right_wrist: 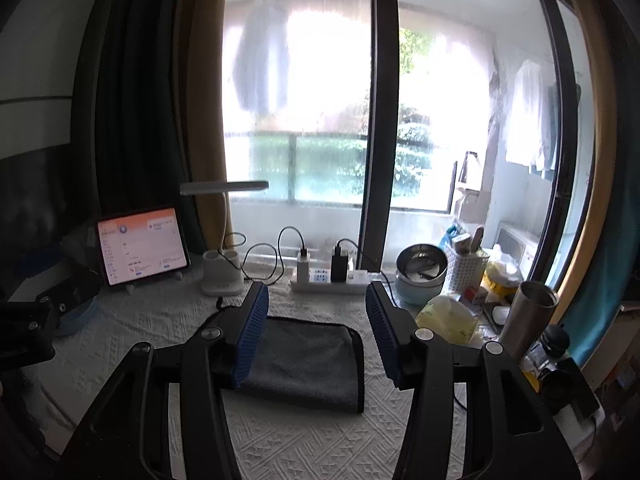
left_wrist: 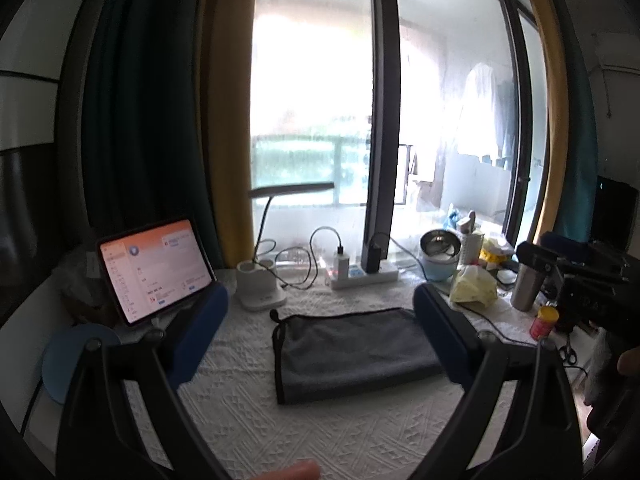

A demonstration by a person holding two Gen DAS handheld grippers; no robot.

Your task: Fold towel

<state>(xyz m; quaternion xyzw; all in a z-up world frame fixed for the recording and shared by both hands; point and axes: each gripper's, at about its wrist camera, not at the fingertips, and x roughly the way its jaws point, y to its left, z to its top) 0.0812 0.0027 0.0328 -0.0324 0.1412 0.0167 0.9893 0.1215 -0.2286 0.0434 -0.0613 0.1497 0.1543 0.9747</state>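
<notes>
A grey towel with dark trim lies folded into a flat rectangle on the white textured tablecloth. A small loop sticks out at its far left corner. It also shows in the right wrist view. My left gripper is open and empty, raised above and in front of the towel, one blue pad on each side of it. My right gripper is open and empty, held above the towel. The right gripper's black body shows at the right edge of the left wrist view.
A lit tablet stands at the back left. A white desk lamp and a power strip with chargers sit behind the towel. A steel bowl, a yellow bag, a steel cup and other clutter crowd the right.
</notes>
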